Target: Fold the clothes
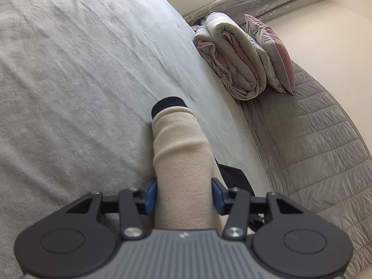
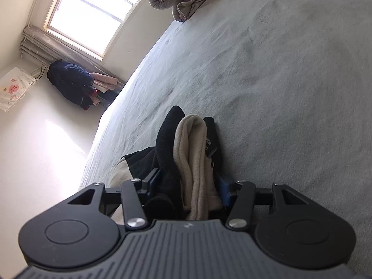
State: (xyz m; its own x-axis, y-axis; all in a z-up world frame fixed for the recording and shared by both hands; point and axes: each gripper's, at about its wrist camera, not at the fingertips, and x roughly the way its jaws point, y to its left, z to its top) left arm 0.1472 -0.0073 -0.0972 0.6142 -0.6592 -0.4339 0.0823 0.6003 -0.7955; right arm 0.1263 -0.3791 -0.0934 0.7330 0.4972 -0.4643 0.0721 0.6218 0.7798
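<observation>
One beige-and-black fleece garment [image 1: 181, 162] on one grey bed sheet [image 1: 81, 81], gripped by two grippers: left gripper [image 1: 183, 196], right gripper [image 2: 189, 187]. Beyond the garment on the bed: one folded duvet [image 1: 232, 58], one pillow [image 1: 272, 48] beside it. Beside the bed: one window [image 2: 90, 14], one dark blue jacket [image 2: 69, 81].

Rolled-up duvet [image 1: 232, 58] and a pillow [image 1: 270, 53] sit at the head of the grey bed [image 1: 81, 69]. Dark jacket [image 2: 69, 83] hangs under the window [image 2: 93, 16].
</observation>
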